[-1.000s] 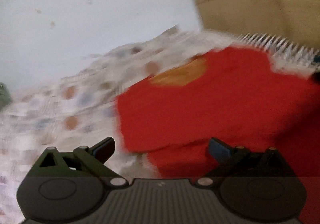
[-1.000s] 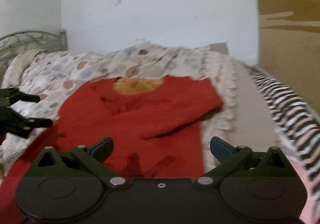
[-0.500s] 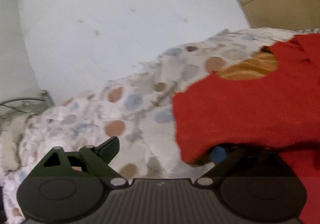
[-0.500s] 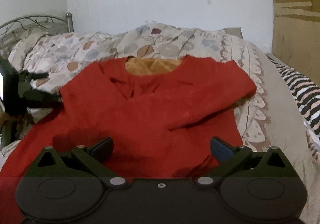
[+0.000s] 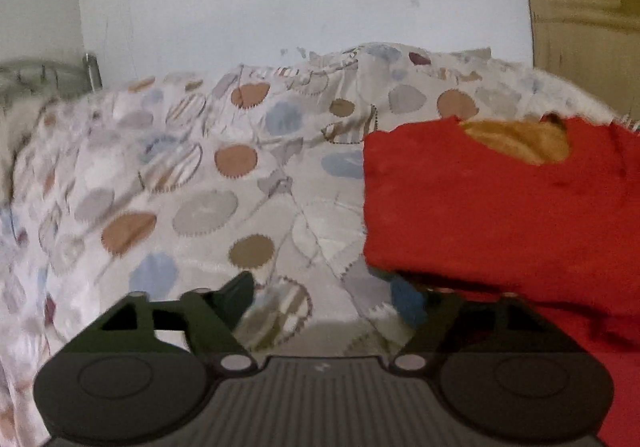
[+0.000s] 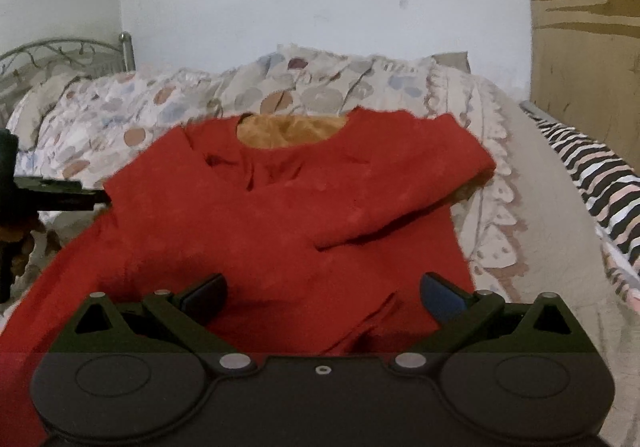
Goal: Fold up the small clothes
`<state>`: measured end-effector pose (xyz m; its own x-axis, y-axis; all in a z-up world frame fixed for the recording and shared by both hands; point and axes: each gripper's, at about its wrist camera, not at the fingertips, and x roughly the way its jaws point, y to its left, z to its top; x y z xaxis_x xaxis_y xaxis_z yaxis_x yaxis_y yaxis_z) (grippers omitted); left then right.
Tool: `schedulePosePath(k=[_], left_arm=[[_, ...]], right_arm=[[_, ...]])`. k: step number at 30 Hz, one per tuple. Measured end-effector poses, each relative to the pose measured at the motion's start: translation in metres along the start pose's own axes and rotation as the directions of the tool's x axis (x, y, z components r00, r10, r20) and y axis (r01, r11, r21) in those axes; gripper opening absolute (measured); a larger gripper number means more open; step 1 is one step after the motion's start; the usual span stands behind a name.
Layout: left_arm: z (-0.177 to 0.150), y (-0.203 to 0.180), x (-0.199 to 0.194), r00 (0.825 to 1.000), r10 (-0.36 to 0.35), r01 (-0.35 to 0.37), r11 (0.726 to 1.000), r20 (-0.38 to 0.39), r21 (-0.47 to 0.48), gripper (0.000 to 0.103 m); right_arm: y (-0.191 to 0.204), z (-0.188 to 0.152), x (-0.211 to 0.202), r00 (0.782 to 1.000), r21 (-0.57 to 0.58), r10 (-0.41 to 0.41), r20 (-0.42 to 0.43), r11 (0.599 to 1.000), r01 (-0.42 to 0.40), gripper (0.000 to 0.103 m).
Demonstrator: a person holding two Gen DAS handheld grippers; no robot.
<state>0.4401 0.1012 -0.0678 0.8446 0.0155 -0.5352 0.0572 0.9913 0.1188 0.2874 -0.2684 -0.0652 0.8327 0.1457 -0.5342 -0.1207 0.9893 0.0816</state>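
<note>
A red sweater [image 6: 280, 215] with an orange lining at the neck lies face up on the bed, its right sleeve folded across the chest. My left gripper [image 5: 324, 297] is at the sweater's [image 5: 500, 215] left shoulder edge. Its jaws are closing, its blue-padded right finger [image 5: 406, 303] is tucked under the red edge, and only bedspread lies between the fingers. One of its fingers [image 6: 72, 196] shows in the right wrist view, touching that edge. My right gripper [image 6: 324, 293] hangs open just above the sweater's lower part, gripping nothing.
A spotted bedspread [image 5: 200, 187] covers the bed, with a metal headboard [image 6: 60, 55] at the far left against a white wall. A zebra-striped cloth [image 6: 600, 183] lies along the bed's right side. A wooden panel [image 6: 588, 27] stands at the right.
My left gripper has moved left off the sweater's body to its left edge and rolled level; its right finger has slid under the red fabric. My right gripper has come slightly lower over the sweater.
</note>
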Motion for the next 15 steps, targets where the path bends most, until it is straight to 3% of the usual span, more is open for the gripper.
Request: schedulePosePath(k=[1,4,9,11,15], left_arm=[[-0.001,0.005,-0.010,0.999,-0.036,0.035,0.999,-0.007,-0.034,0.096],[-0.003,0.011,-0.039,0.992,-0.125,0.120,0.985,-0.035,-0.124,0.099],[-0.020,0.009,-0.085,0.950,-0.288,0.250,0.933,-0.119,-0.257,0.102],[-0.034,0.003,-0.097,0.936,-0.305,0.258,0.934,-0.175,-0.249,0.102],[-0.059,-0.011,-0.110,0.913,-0.290,0.254,0.954,-0.288,-0.156,0.081]], right_arm=[[-0.002,0.000,-0.006,1.000,0.004,-0.004,0.004,1.000,0.004,0.102],[-0.009,-0.004,-0.031,0.999,-0.007,-0.031,0.022,0.999,0.032,0.102],[-0.023,-0.023,-0.075,0.996,-0.014,-0.084,0.017,0.996,0.084,0.102],[-0.030,-0.032,-0.087,0.995,0.010,-0.097,-0.003,0.995,0.097,0.093],[-0.041,-0.051,-0.107,0.995,0.066,-0.082,-0.051,0.994,0.085,0.061]])
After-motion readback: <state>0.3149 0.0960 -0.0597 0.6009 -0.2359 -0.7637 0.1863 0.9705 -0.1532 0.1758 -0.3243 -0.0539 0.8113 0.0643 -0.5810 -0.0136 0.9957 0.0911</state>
